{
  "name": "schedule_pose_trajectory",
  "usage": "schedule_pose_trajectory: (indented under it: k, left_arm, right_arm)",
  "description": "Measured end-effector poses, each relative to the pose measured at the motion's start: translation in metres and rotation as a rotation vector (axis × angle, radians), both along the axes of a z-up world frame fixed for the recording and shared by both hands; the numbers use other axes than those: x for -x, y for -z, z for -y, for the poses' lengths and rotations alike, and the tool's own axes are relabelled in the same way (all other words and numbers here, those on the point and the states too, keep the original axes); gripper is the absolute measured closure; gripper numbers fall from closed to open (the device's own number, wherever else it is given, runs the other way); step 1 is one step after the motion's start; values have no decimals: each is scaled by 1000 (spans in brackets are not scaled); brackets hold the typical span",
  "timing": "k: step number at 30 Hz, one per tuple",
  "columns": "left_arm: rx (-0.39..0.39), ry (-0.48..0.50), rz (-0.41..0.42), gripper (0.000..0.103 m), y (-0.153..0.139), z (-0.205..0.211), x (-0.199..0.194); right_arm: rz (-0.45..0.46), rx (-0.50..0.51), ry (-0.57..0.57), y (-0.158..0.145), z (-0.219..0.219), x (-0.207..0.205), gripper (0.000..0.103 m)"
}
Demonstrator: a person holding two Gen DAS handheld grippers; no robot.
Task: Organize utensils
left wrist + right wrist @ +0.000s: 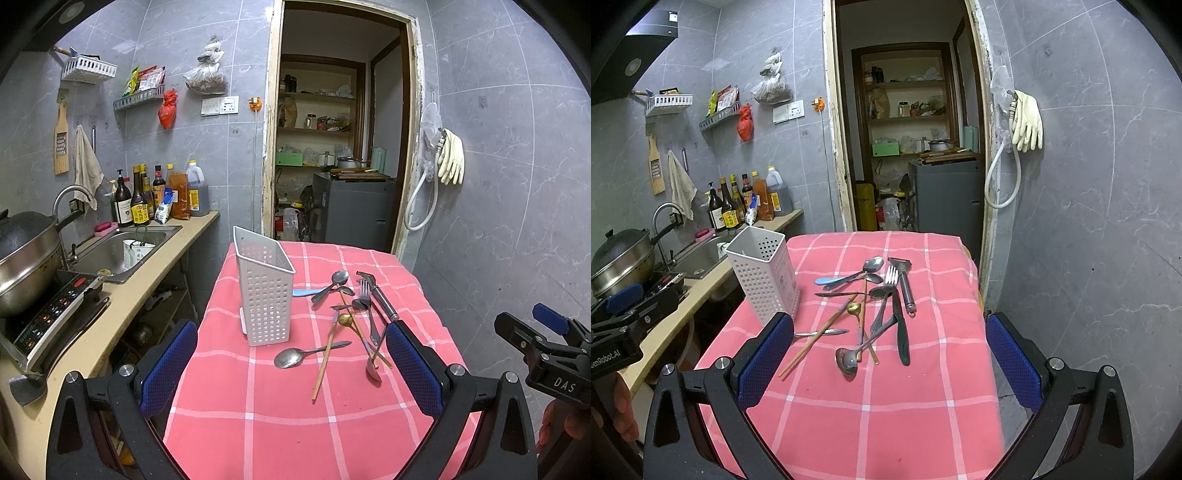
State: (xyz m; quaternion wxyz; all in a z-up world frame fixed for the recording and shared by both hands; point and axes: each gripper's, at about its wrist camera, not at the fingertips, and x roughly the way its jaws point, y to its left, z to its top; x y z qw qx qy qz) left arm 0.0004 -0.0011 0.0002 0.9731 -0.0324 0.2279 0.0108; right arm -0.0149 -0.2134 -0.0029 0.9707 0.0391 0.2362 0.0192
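A white perforated utensil holder (264,295) (764,275) stands upright on the left of a pink checked tablecloth (288,417) (886,398). To its right lies a loose pile of utensils (354,317) (871,306): several spoons, a fork (888,291), a dark-handled knife (901,332), a peeler (905,280), wooden chopsticks (325,362) and a small gold spoon (854,307). My left gripper (291,365) is open and empty, above the near part of the table. My right gripper (886,358) is open and empty, near the pile; it also shows in the left wrist view (546,343).
A counter runs along the left with a sink (118,251), an induction cooker (48,317), a steel pot (26,254) and sauce bottles (147,199). A doorway (340,147) opens behind the table. Rubber gloves (450,157) and a hose hang on the right wall.
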Motion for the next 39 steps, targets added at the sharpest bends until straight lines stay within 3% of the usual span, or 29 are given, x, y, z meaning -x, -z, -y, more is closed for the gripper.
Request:
schedule_pose_trajectory:
  k: [39]
  left_arm:
    - [-3, 2, -7, 0, -2, -2, 5]
  right_arm:
    - [-8, 2, -8, 11, -11, 3, 1]
